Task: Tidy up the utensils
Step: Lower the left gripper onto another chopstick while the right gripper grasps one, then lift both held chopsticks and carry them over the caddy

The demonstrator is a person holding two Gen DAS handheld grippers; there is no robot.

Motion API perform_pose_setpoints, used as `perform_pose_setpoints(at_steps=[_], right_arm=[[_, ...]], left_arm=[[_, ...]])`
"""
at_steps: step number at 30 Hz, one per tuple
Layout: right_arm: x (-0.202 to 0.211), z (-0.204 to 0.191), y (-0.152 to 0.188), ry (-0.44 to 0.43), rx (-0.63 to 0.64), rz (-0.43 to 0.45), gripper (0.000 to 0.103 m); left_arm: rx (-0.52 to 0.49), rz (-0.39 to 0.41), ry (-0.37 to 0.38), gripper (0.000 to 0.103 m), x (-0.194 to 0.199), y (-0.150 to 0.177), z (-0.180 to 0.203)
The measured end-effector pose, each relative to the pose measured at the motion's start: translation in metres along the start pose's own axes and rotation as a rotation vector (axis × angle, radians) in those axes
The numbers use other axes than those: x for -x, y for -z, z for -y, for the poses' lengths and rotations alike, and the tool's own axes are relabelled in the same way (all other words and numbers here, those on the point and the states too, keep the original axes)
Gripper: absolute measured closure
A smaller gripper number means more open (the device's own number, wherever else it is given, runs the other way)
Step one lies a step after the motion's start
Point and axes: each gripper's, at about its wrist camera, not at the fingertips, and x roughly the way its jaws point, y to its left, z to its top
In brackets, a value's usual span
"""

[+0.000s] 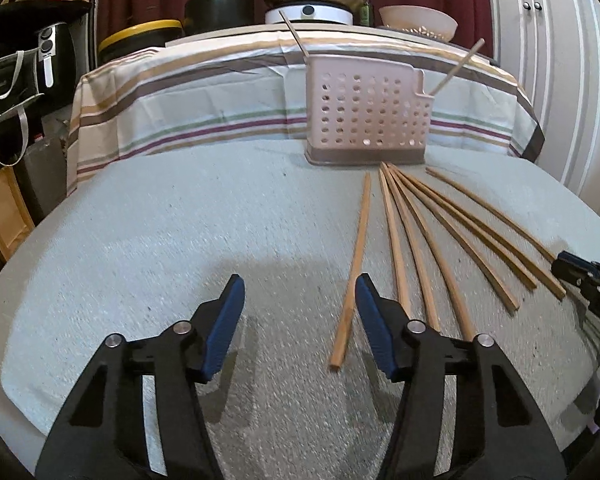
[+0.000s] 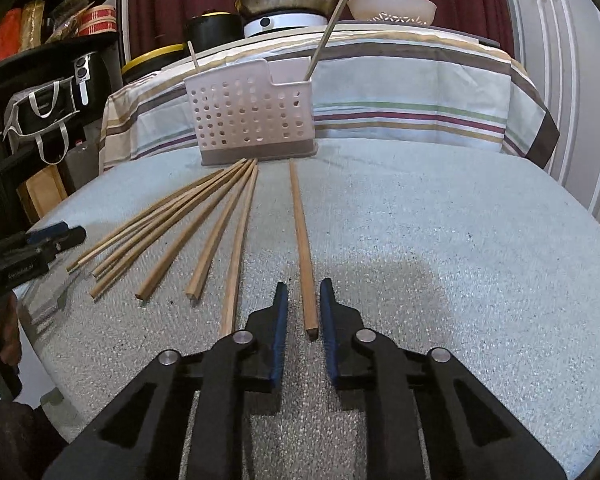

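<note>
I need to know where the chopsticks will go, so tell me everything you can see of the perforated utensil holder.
The utensil holder is a pale pinkish-white plastic box, its front wall punched with rows of round holes, seated in a darker grey-brown base tray. Its top edge steps down to a lower section on one side. It stands upright on the grey padded table, in front of a striped cloth. One chopstick leans out of the lower section and another stick pokes out at the opposite end. Loose chopsticks' tips lie near its base.

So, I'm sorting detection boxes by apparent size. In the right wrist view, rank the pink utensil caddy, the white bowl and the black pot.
1. pink utensil caddy, clearly largest.
2. white bowl.
3. black pot, partly hidden, so its place against the bowl is unsure. Both sit farther back.
</note>
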Motion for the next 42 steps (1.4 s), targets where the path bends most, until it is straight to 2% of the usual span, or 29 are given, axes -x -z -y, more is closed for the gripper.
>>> perform_pose_setpoints(at_steps=[6,10,14,20,28,42], right_arm=[[0.001,0.000,0.002,-0.001,-0.001,0.004,0.091],[0.001,0.000,0.002,-0.002,-0.002,0.006,0.092],[0.001,0.000,0.002,-0.004,-0.007,0.010,0.092],[0.002,0.001,0.003,-0.013,-0.019,0.012,0.095],[0.006,0.000,0.001,-0.007,-0.015,0.029,0.096],[0.039,-0.006,-0.028,0.013,0.009,0.132,0.096]], left_arm=[[-0.019,-0.019,0.026,0.058,-0.001,0.006,0.007],[-0.025,-0.045,0.049,0.075,-0.005,0.011,0.010],[-0.032,-0.033,0.060,0.092,-0.002,0.014,0.013],[-0.049,-0.021,0.067,0.097,0.000,0.016,0.017],[-0.062,0.015,0.051,0.097,0.007,0.013,0.018],[-0.044,0.163,0.020,0.097,0.044,-0.021,0.014]])
